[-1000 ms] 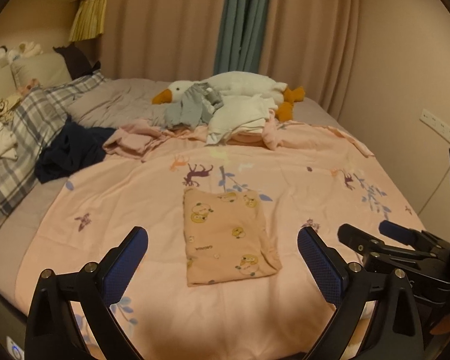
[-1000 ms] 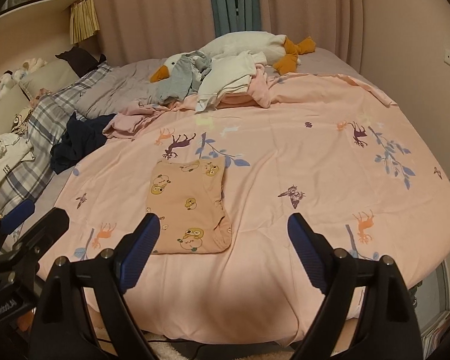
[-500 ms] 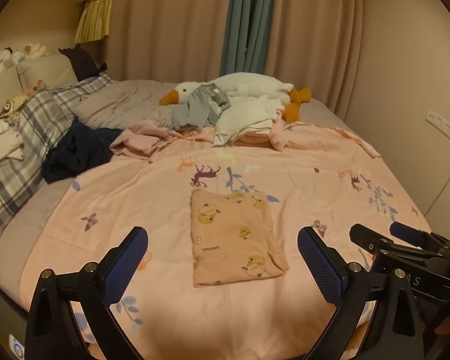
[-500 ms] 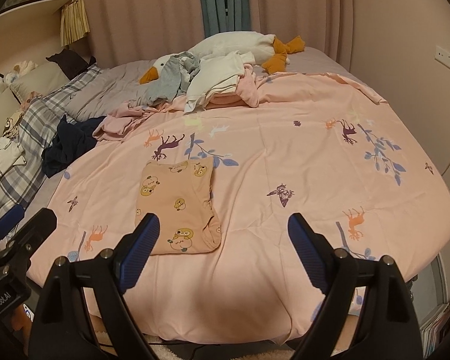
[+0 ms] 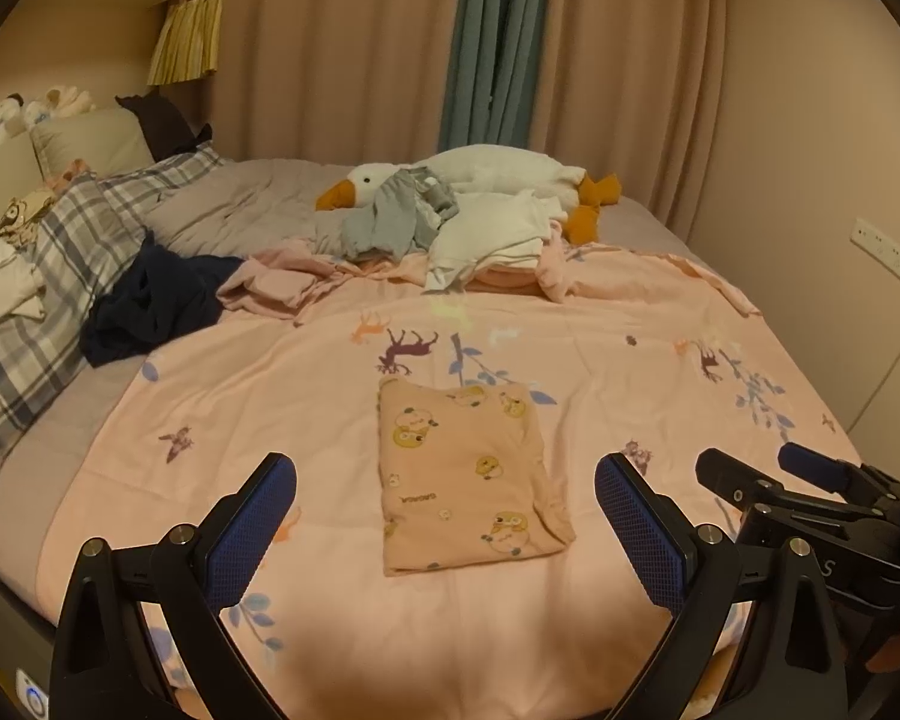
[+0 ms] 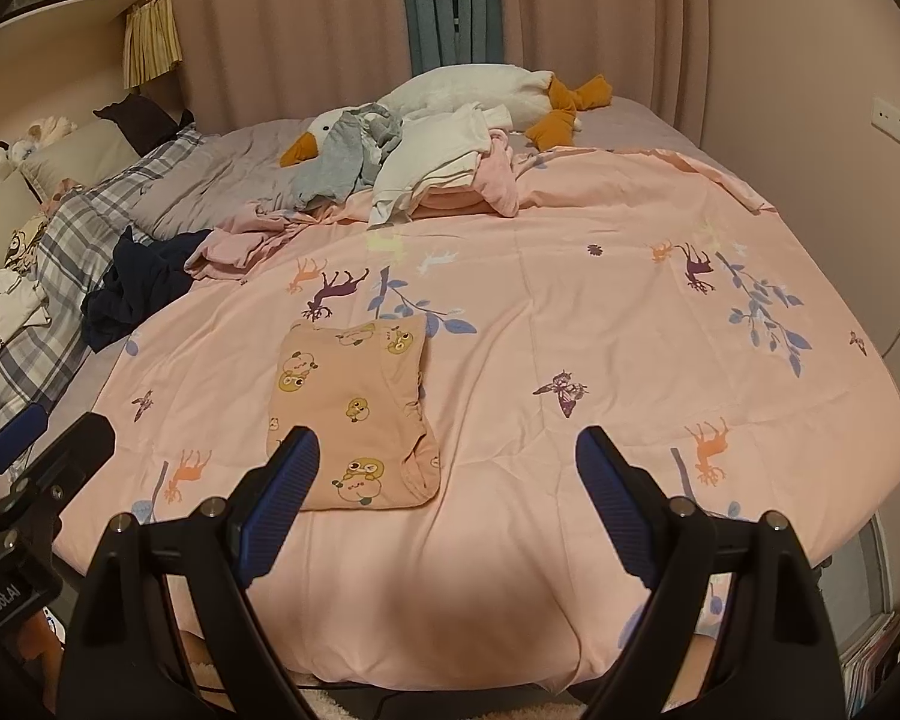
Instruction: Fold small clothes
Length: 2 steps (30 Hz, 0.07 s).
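A small peach garment with cartoon prints (image 5: pixel 468 474) (image 6: pixel 354 420) lies folded into a flat rectangle on the pink bedspread (image 5: pixel 600 348) (image 6: pixel 570 312). My left gripper (image 5: pixel 447 525) hovers over the bed's near edge, open, with the folded garment beyond its fingers and nothing between them. My right gripper (image 6: pixel 447 495) is open too and empty, its left finger overlapping the garment's near corner in the picture. Each gripper shows in the other's view: the right one (image 5: pixel 774 468) at the right edge, the left one (image 6: pixel 48 438) at the left edge.
Unfolded clothes are piled at the far side: grey (image 5: pixel 390 222), white (image 5: pixel 492 234), pink (image 5: pixel 282 288) and dark navy (image 5: pixel 150 306) pieces. A plush goose (image 5: pixel 480 174) lies behind them. Plaid pillows (image 5: pixel 42 276) lie at the left, curtains and a wall beyond.
Both views drifted slightly over the bed; the folded garment sits a little differently in each picture. Both grippers stay open and empty, and the garment itself has not moved.
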{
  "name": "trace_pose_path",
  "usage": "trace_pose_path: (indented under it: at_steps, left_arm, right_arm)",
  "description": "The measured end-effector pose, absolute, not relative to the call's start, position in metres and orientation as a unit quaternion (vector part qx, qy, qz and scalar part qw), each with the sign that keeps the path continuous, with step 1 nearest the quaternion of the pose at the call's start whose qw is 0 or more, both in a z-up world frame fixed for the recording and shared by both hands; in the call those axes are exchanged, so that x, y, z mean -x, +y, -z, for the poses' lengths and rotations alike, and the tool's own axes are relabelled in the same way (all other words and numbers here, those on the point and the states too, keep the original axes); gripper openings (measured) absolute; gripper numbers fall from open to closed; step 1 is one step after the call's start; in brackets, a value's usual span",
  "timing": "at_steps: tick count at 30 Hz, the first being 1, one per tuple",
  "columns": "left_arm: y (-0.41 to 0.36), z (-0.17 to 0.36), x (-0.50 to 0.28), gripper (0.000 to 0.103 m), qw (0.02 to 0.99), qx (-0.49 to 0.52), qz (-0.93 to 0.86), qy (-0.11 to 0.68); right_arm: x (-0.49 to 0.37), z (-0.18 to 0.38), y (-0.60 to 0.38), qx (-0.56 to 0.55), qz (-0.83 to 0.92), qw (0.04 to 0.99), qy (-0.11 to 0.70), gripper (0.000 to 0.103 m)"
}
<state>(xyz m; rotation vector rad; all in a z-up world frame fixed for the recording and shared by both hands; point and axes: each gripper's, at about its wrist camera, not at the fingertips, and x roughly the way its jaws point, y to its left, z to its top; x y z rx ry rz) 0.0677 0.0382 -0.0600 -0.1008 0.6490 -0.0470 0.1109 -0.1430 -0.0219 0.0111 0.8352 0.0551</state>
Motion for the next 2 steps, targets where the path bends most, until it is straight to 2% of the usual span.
trace_pose_path:
  at_steps: [2]
  left_arm:
    - [0.0382,0.0600,-0.0678,0.099,0.947,0.050,0.022,0.318]
  right_arm:
    - [-0.1099,0.0211,-0.1428,-0.002,-0.027,0.915,0.403,0.088]
